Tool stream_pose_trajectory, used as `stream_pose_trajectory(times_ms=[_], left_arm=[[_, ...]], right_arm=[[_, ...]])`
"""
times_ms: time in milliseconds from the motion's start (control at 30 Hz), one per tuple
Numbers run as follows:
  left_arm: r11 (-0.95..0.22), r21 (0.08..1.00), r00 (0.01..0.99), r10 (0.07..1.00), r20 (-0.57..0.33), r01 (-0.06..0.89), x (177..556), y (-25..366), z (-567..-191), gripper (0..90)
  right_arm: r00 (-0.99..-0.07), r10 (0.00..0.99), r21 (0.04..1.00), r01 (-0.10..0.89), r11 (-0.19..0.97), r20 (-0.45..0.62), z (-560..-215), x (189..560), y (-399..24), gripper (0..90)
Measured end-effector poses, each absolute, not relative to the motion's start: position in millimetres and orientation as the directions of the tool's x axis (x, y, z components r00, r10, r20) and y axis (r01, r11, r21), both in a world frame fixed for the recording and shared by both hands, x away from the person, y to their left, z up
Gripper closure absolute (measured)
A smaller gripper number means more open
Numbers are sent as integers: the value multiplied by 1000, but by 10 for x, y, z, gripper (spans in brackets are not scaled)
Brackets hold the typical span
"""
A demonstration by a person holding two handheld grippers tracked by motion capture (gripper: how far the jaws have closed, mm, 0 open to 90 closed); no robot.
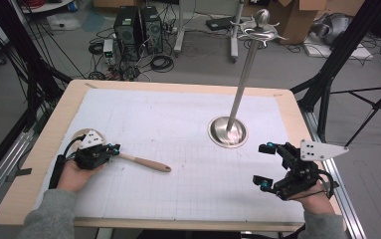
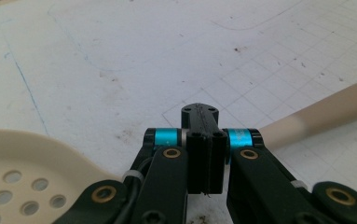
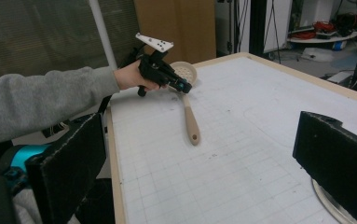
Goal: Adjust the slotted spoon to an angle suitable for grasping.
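Note:
A beige slotted spoon [image 1: 145, 163] lies on the white gridded mat [image 1: 178, 114], its handle pointing right and its perforated head [image 2: 17, 172] under my left hand. My left gripper [image 1: 113, 148] is shut, its tips [image 2: 206, 140] pressed together right over the spoon's neck; the neck itself is hidden under the jaws, so a pinch cannot be seen. The right gripper view shows this gripper [image 3: 183, 86] at the spoon [image 3: 191, 121] from the side. My right gripper [image 1: 262, 166] stands wide open near the table's right edge, its pads [image 3: 69, 163] holding nothing.
A metal stand rises from a round base [image 1: 228, 132] at the mat's right middle, its pole topped by curved hooks [image 1: 260, 27]. The base's rim [image 3: 330, 200] lies close to my right gripper. A wooden border [image 1: 39, 164] frames the mat.

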State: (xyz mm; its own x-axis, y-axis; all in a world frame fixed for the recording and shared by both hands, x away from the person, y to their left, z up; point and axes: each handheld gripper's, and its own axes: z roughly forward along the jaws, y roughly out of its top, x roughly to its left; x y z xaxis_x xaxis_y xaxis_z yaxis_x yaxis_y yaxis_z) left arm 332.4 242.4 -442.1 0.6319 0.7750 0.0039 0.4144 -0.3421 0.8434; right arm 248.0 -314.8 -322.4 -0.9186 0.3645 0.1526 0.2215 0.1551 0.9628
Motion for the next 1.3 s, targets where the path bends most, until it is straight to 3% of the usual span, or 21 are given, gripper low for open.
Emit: stream_pose_trajectory(times_ms=[500,1300], left_arm=[[-422,798,609,788,89,430,3332,2378,-4472,896],[-426,761,568,818,91,490,2663,2687,-4416,896]], right_arm=[[-915,370,958,237,162,163,-3244,2500,-3133,17],[-929,329,963,227,147,169,-3221,2698,-2966,17]])
